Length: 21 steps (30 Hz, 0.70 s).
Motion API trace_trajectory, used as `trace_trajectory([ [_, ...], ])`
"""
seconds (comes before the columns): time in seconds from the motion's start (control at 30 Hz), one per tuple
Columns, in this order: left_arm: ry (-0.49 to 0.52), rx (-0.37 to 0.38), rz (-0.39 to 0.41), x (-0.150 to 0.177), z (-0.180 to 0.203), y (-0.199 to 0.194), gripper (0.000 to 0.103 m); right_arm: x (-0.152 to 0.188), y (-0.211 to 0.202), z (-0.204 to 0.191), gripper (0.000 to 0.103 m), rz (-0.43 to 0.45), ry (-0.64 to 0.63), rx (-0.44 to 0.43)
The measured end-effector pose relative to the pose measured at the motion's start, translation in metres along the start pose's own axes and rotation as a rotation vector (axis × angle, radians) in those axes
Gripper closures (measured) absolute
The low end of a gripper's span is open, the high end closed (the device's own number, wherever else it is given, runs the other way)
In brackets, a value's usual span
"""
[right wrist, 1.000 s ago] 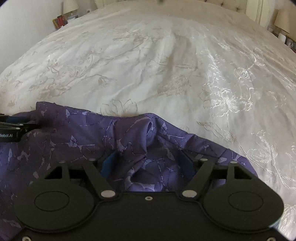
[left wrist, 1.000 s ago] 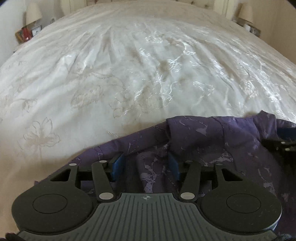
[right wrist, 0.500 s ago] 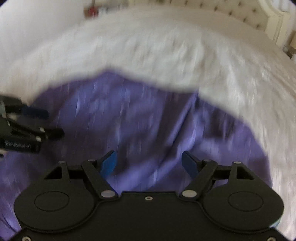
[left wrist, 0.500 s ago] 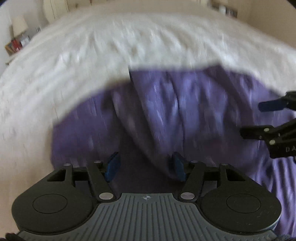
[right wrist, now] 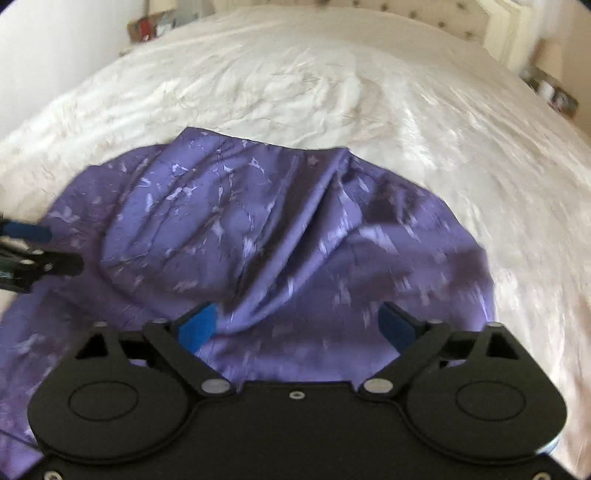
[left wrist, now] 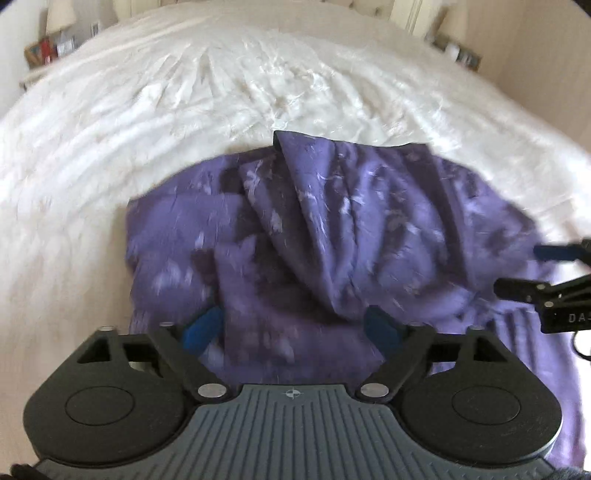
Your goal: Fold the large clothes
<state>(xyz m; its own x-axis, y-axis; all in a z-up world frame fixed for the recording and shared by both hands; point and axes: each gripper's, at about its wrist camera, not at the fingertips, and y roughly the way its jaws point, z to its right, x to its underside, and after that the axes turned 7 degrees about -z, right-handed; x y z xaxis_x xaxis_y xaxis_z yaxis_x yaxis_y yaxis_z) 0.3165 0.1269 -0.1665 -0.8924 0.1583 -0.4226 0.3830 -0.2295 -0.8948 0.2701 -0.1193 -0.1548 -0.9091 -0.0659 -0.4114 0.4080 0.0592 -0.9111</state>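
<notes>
A purple patterned garment (left wrist: 332,236) (right wrist: 266,236) lies rumpled and doubled over on a white embroidered bedspread (left wrist: 221,96) (right wrist: 332,81). My left gripper (left wrist: 293,330) hovers over its near part. Its jaws are opening, blue pads apart, pressing on nothing. My right gripper (right wrist: 301,325) hovers over the same cloth, its jaws also opening with nothing clamped. The right gripper's fingers (left wrist: 554,253) show at the right edge of the left wrist view. The left gripper's fingers (right wrist: 27,230) show at the left edge of the right wrist view.
The bedspread runs far beyond the garment to a tufted headboard (right wrist: 436,14). A bedside table with a lamp and small items (left wrist: 48,40) stands at the far left. Another bedside table with items (right wrist: 554,92) stands at the far right.
Both grippers have let go of the cloth's edge, spread their jaws wider and drawn back and up. The garment's folded-over edge now lies farther away on the bed.
</notes>
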Motion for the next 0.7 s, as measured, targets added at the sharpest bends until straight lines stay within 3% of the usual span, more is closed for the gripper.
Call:
trace_trajectory([
  [0.13,-0.038,0.039,-0.017,0.044,-0.022,-0.025,0.011,0.039,-0.026,0.012,0.004,-0.027,0.092,-0.002],
  [0.43,-0.092,-0.046,-0.117,0.149,-0.055,-0.063,0.010,0.146,-0.068,0.037,0.004,-0.126,0.284,0.039],
  [0.7,-0.181,-0.082,-0.125,0.211,-0.051,-0.074,0.009,0.218,-0.078,0.061,0.004,-0.210,0.357,0.006],
])
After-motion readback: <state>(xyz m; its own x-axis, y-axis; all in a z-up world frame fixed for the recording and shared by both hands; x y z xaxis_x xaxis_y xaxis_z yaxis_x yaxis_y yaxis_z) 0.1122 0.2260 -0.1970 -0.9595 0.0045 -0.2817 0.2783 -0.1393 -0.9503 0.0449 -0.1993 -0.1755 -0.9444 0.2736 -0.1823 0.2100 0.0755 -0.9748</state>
